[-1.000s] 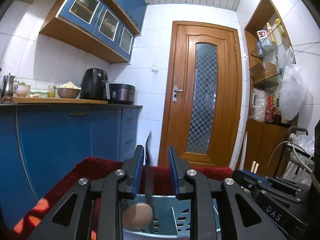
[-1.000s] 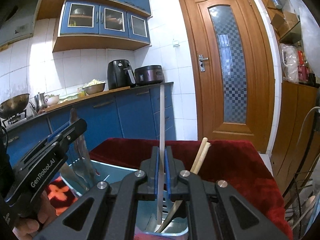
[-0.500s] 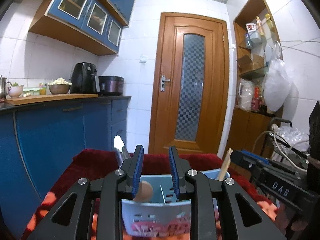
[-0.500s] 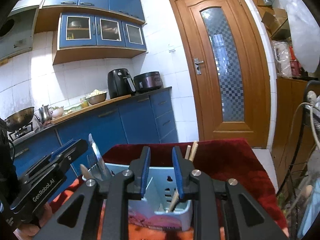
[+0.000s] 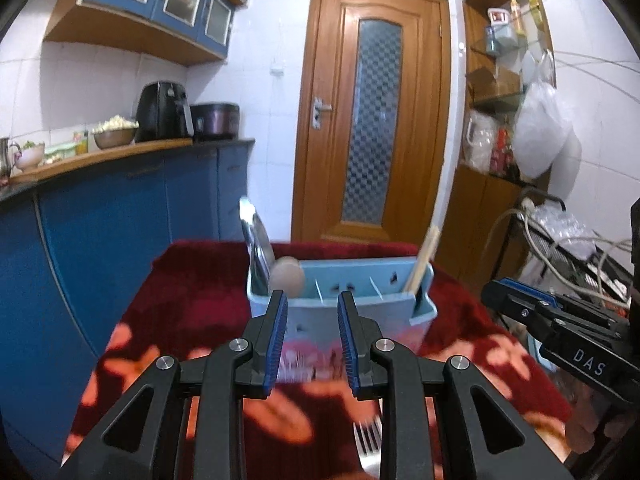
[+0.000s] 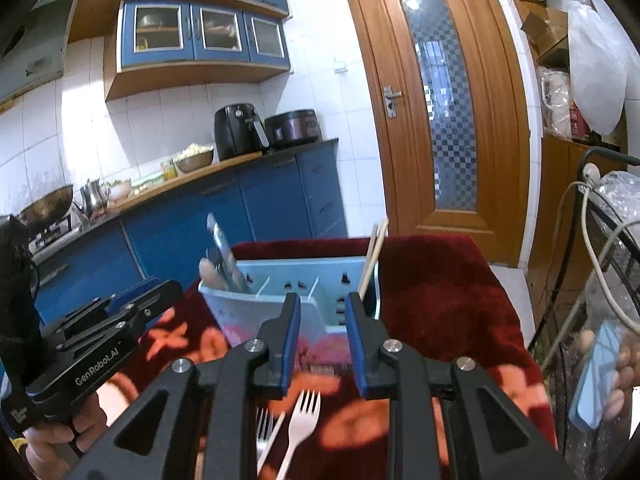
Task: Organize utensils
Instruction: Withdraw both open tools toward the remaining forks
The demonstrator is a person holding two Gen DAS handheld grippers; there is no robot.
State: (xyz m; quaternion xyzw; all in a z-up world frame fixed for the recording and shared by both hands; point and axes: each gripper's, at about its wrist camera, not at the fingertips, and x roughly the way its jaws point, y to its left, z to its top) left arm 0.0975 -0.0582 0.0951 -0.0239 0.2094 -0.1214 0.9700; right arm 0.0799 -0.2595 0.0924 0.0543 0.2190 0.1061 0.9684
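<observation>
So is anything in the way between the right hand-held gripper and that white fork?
Nothing visible. The white fork lies on the red cloth just below the open right hand-held gripper, with a metal fork beside it. The blue caddy sits farther back, not between them.

The tabletop [image 6: 460,280] is covered by a dark red cloth [image 5: 192,292] with pale orange flowers. A light blue utensil caddy [image 6: 320,320] stands on it (upright, toward the far side). Nearer the camera lie a white plastic fork [image 6: 302,420] and what looks like a metal fork [image 6: 264,428] just beside it.
</observation>
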